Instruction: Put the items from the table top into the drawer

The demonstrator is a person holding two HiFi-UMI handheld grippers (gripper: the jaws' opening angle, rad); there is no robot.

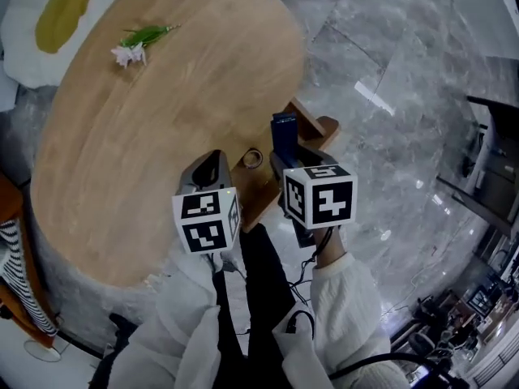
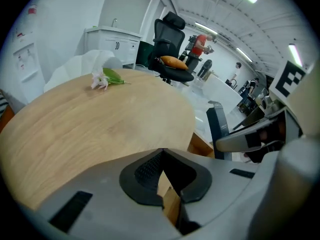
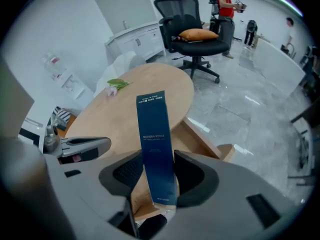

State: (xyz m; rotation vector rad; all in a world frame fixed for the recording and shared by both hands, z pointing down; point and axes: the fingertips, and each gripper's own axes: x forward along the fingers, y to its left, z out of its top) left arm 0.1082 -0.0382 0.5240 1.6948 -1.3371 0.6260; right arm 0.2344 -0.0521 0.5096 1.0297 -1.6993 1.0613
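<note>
The right gripper (image 3: 155,160) is clamping a tall dark blue box (image 3: 154,134), its pads pressing on the lower part of the box while the top is poking up well above the jaws. In the head view the box is hanging off the table, over the open wooden drawer (image 1: 261,199) that is jutting out from the near edge of the oval wooden table (image 1: 162,120). A small ring-shaped item (image 1: 253,158) is lying inside that drawer. The left gripper (image 2: 162,151) is hovering just beside the right one, jaws closed tip to tip with nothing between them, pointing down at the table's edge. Far across the tabletop, a flower with green leaves (image 1: 138,45) is lying alone near the far rim. Beyond the table, a black office chair (image 3: 192,19) is carrying an orange cushion.
</note>
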